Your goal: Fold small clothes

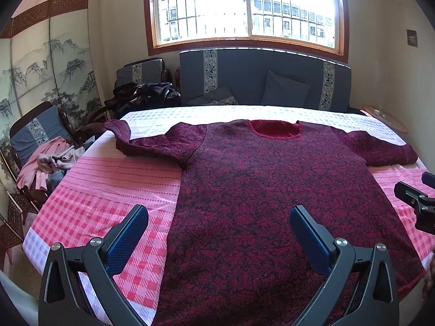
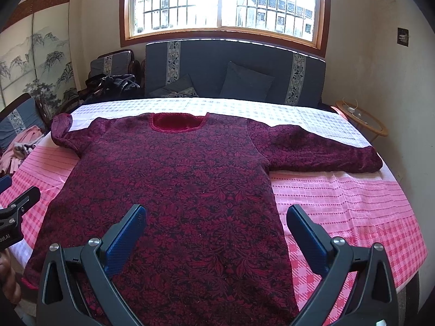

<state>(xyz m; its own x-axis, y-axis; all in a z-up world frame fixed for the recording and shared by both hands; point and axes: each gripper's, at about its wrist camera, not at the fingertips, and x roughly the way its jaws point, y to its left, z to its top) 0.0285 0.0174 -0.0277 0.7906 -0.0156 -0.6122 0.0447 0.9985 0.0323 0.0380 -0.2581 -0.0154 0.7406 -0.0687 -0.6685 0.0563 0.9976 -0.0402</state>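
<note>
One dark red sweater spread flat on the pink checked cloth over the surface, neck hole far from the jaws, bottom hem near them. Both sleeves stretched out to the sides, one sleeve with its cuff curled up a bit. No fold made yet, so almost all of the job left: sleeves in, sides in, then bottom up to top, most likely.

Left gripper low over the near part of the sweater, jaws spread wide, nothing between them but air. One finger over the cloth, the other over the red knit. Right gripper just the same on the other side: jaws wide apart, holding nothing, one finger over the sweater, one over the cloth. Hard to say if the tips touch the fabric or hang just above it.

More clothes piled on a chair far off to the left gripper's side.
</note>
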